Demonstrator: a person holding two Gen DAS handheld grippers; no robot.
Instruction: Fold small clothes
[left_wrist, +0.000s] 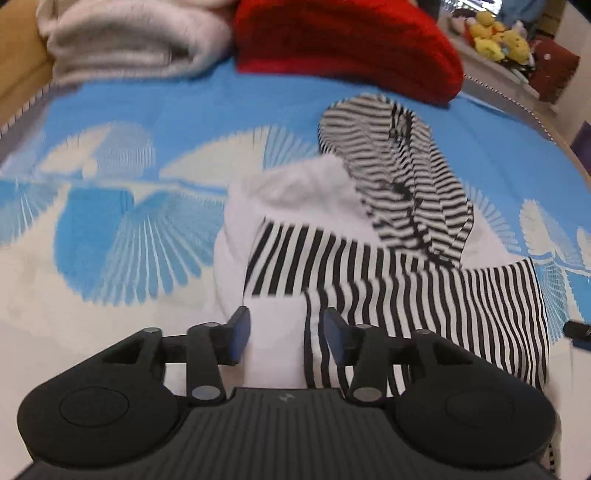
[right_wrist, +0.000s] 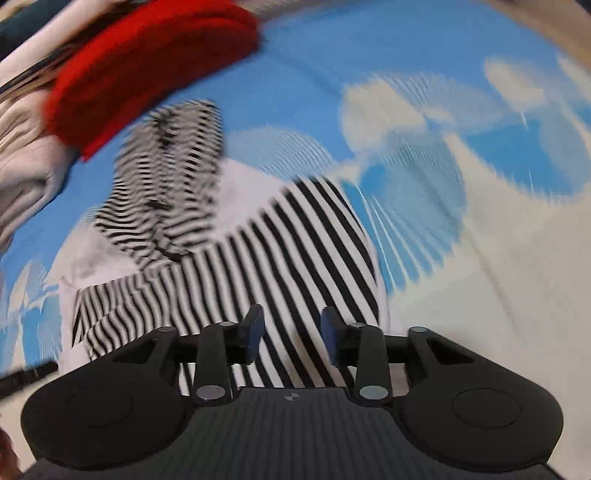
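- A black-and-white striped garment (left_wrist: 369, 266) with a striped hood (left_wrist: 391, 173) and white parts is seen lying partly folded on a blue-and-white patterned sheet (left_wrist: 110, 221).
- The left gripper (left_wrist: 284, 334) is held just above the near edge of the garment; its jaws are parted about halfway, and nothing is pinched between the blue pads.
- The right gripper (right_wrist: 291, 332) is held over the striped body of the garment (right_wrist: 295, 258); its jaws are likewise parted, and no cloth is gripped.
- A red knitted item (left_wrist: 343, 44) is seen beyond the hood, near it.
- A folded off-white cloth (left_wrist: 129, 40) is laid beside the red item.
- Yellow soft toys (left_wrist: 498, 35) are seen far off, well apart from the garment.
- The right view is blurred, so fine detail cannot be told there.
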